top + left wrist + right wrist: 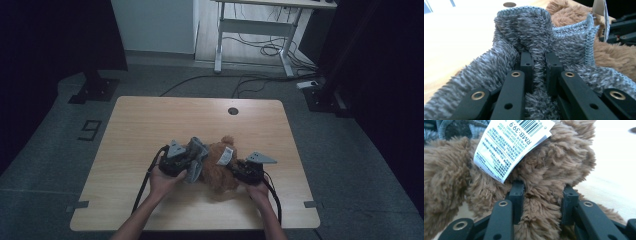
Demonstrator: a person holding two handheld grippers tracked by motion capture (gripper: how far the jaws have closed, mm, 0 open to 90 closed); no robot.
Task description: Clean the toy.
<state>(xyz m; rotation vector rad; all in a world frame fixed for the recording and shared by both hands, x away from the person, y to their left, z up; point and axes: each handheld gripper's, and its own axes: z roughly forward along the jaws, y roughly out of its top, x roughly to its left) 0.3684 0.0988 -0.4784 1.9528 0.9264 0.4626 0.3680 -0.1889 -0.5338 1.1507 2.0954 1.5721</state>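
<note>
Light wooden table [150, 125], rectangular with rounded corners, standing on grey floor. A round cable hole [233, 111] sits near the far edge, at 12 o'clock from the table's centre. A brown plush toy [220, 167] lies on the top toward 6 o'clock, with a grey fuzzy garment [196, 156] touching it at its 9 o'clock side.

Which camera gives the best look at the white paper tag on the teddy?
The right gripper view: the tag sits close, barcode and print legible. The high view shows it as a small white patch on the brown plush toy; the left gripper view catches its edge.
</note>
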